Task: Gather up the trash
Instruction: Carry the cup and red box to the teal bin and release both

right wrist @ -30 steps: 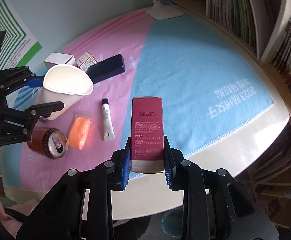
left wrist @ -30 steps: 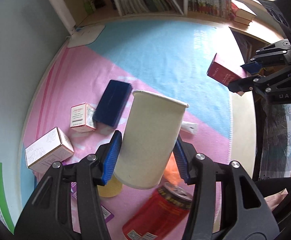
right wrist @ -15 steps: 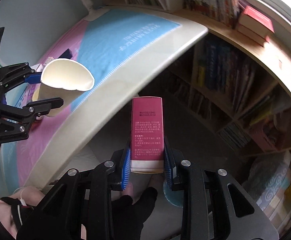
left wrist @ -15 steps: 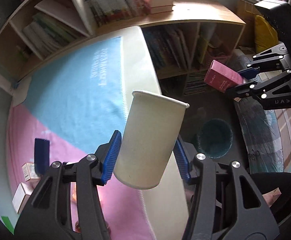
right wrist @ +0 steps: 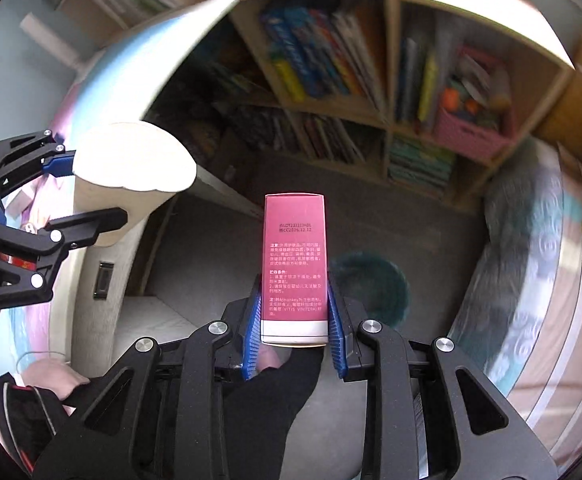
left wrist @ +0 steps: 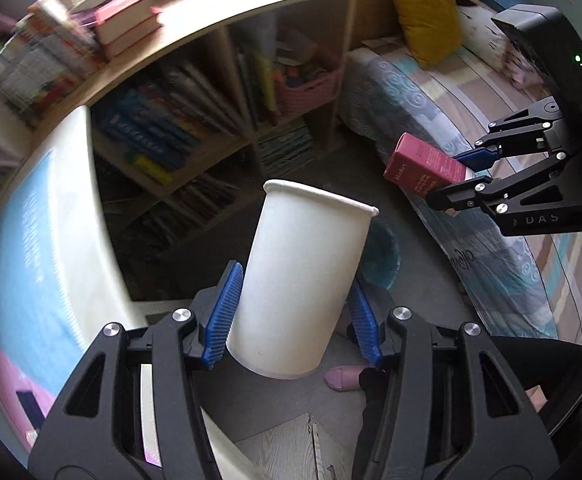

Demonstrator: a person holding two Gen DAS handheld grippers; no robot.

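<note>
The left gripper (left wrist: pixel 291 316) was clenched on a white paper cup (left wrist: pixel 303 280), its blue pads (left wrist: pixel 225 316) pressed against the cup's lower wall on either side; the cup stood nearly upright, rim tilted slightly away from the camera. The right gripper (right wrist: pixel 293 332) was clenched on a pink box (right wrist: pixel 295 264) (printed text faced the lens), gripped near its white lower end and held upright. Both items were held in the air above the grey floor (right wrist: pixel 195 256), off the edge of the table (left wrist: pixel 71 216). A teal bin (right wrist: pixel 375 284) stood on the floor just behind the pink box in the right wrist view; in the left wrist view the same bin (left wrist: pixel 381 256) showed partly from behind the cup's right side. In that view the right gripper (left wrist: pixel 465 178) was above and to the right of the bin, with the box (left wrist: pixel 423 170) pointing left. A bookshelf (right wrist: pixel 371 92) stood beyond the bin, and a bed (left wrist: pixel 491 220) lay to its right.
</note>
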